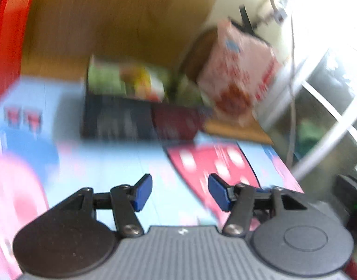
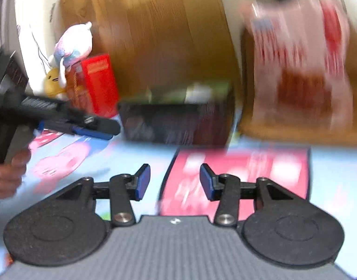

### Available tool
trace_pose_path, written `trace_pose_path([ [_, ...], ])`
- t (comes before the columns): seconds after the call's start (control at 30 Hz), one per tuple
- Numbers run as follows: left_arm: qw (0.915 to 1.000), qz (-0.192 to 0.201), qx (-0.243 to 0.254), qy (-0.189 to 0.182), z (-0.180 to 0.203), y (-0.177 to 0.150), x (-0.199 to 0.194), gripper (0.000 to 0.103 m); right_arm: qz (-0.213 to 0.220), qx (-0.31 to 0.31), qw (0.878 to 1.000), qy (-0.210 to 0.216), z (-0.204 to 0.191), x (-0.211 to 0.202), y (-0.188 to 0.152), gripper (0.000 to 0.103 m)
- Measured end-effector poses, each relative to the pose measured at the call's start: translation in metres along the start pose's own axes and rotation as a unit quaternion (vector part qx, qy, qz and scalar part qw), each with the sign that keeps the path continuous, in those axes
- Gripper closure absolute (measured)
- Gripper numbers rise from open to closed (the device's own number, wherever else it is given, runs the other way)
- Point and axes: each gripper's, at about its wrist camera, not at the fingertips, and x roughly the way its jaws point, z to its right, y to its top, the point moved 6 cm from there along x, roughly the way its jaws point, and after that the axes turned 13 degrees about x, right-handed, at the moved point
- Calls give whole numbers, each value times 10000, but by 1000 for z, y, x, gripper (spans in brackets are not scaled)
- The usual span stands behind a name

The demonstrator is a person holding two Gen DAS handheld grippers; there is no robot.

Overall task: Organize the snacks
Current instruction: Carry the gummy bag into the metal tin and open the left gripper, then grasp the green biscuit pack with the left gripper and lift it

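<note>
Left gripper [image 1: 180, 192]: jaws apart, nothing between the blue pads [image 1: 143, 192]; it hangs over a light-blue cartoon-print mat [image 1: 122, 161]. Right gripper [image 2: 175, 182]: likewise spread and empty, above the near edge of a flat pink snack packet [image 2: 260, 170] lying on the same mat. The packet also shows in the left wrist view, just ahead and to the right of the pads. Beyond it stands a dark box [image 2: 176, 123] holding green-wrapped snacks [image 1: 122, 81], close against a wooden panel [image 2: 155, 30]. Right of the box, a pink-and-white snack bag [image 2: 299, 63] stands upright on a wooden surface; print unreadable through blur. Left of the box stands a red carton [image 2: 97, 84], with a plush toy [image 2: 71, 44] beside it. In the right wrist view, the left gripper enters from the left, held by a hand [image 2: 8, 175].
</note>
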Motion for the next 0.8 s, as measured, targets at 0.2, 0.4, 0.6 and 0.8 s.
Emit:
trace_pose_path([
  [0.2,9958,-379,-582,-604,19,-63,-20,53,-146,433,9988,177,-7,-24,-35,64],
  [0.4,9946,-369,-814,-526,25,-78,-23,60,-183,244,9992,267,-36,-33,-55,68],
  [0.6,9954,-87,-949,93,-6,-71,-37,60,-678,61,9941,848,-76,-39,-96,66],
  [0.8,9936,366,-1061,149,-21,-68,-68,54,-453,-825,9949,358,-93,-44,-96,58],
])
